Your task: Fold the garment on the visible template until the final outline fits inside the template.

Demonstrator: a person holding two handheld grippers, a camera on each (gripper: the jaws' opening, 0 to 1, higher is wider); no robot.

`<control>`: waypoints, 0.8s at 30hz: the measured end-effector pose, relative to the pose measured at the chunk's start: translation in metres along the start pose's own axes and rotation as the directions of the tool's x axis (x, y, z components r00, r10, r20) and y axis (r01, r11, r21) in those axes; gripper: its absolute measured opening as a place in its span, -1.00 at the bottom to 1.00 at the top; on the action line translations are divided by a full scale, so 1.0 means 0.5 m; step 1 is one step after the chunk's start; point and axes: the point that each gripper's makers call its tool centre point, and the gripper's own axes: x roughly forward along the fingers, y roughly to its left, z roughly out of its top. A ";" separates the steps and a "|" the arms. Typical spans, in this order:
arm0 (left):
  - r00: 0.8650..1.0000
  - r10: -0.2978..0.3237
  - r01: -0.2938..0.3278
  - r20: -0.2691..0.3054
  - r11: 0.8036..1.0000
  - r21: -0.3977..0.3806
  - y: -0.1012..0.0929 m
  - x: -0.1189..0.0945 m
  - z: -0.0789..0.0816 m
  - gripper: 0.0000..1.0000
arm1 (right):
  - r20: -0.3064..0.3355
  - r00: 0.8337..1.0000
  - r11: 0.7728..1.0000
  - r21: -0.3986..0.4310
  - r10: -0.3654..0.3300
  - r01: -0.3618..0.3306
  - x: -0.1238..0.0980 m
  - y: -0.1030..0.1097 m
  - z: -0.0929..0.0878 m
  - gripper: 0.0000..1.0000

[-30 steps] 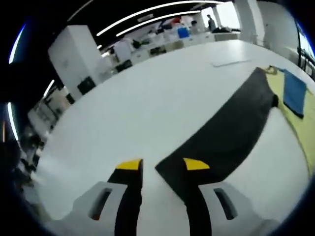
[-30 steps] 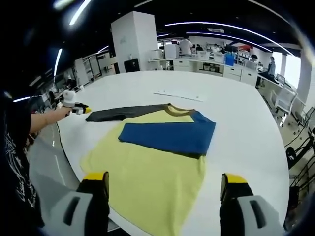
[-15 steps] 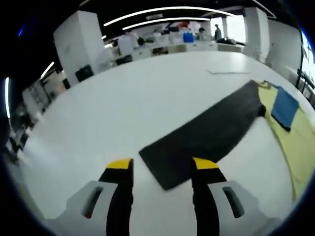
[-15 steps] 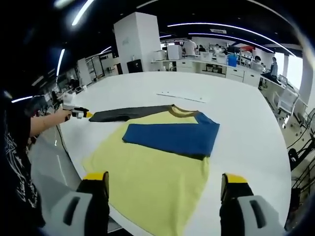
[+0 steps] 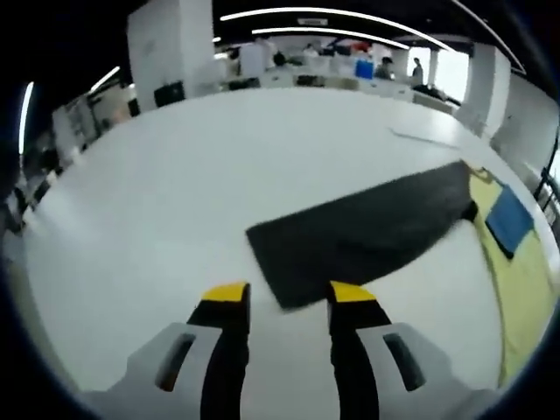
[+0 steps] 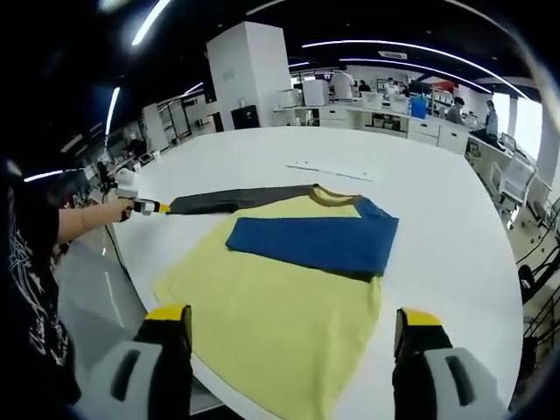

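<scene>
Your L gripper [image 5: 283,294]: jaws narrow apart, nothing btwn them, yellow tips low over table just short of the dark sleeve's cuff end; can't tell if tips touch cloth.
Your R gripper [image 6: 294,317]: jaws wide apart, holding nothing, raised above the near hem of the shirt.
Your L hand [image 6: 122,208]: seen in right gripper view, forearm stretched out level, gripper tip right at the sleeve cuff.
Dark sleeve [image 5: 363,232]: flat, stretched straight out from the shirt toward your L gripper.
Shirt [image 6: 280,302]: yellow body flat on table, near hem at the table edge, olive collar far side.
Blue sleeve [image 6: 317,241]: folded across the chest, lying on the yellow.
Table [image 5: 175,175]: white, big, rounded edge; thin pale strip [image 6: 328,170] lies beyond the collar.
Room: open-plan office, white pillar [image 6: 247,74], desks w/ people far back, curved ceiling light strips.
</scene>
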 end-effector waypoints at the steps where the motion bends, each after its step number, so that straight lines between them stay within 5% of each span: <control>1: 1.000 0.003 -0.003 -0.006 1.000 -0.006 0.000 0.000 -0.003 -0.37 | 0.002 1.000 1.000 -0.006 -0.001 0.001 0.000 0.000 0.001 0.96; 24: 0.998 0.036 -0.043 -0.052 0.990 -0.132 -0.010 0.022 -0.015 -0.89 | -0.003 1.000 1.000 -0.007 -0.018 0.018 -0.004 -0.015 -0.005 0.98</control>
